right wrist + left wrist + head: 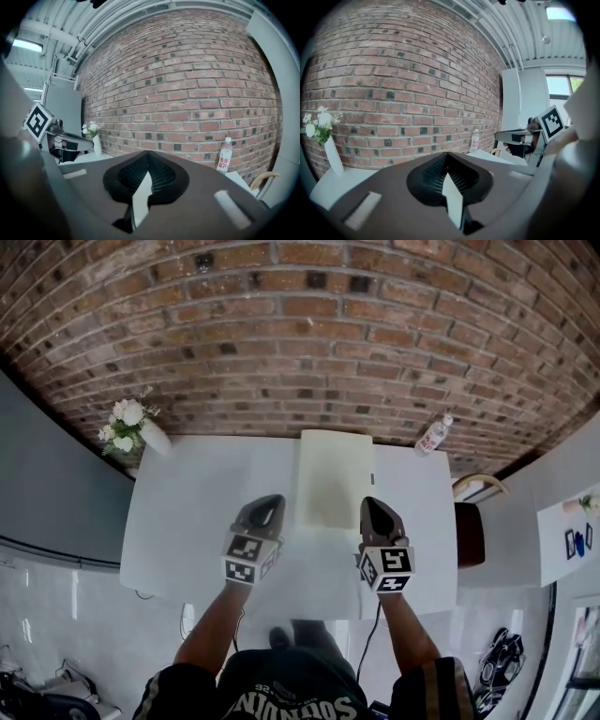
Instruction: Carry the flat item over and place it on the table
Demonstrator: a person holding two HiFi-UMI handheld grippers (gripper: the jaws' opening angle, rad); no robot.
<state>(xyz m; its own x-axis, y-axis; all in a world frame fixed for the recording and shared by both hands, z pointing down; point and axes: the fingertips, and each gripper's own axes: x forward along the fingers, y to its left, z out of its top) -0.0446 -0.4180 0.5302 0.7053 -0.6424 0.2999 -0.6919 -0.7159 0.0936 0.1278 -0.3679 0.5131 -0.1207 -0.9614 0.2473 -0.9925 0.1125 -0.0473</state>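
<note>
A thin white flat item shows edge-on between the jaws in both gripper views, as a sliver (453, 201) in the left gripper view and a sliver (139, 201) in the right gripper view. My left gripper (270, 501) (447, 176) is shut on it. My right gripper (373, 502) (149, 174) is shut on it as well. Both are held side by side over the near half of the white table (187, 512), pointing at the brick wall. In the head view I cannot separate the held item from the white tabletop. A cream sheet (335, 474) shows between the two gripper tips.
A white vase of flowers (131, 427) stands at the table's far left corner. A plastic water bottle (433, 435) stands at the far right corner. A chair (469, 521) sits off the right edge. A brick wall runs behind the table.
</note>
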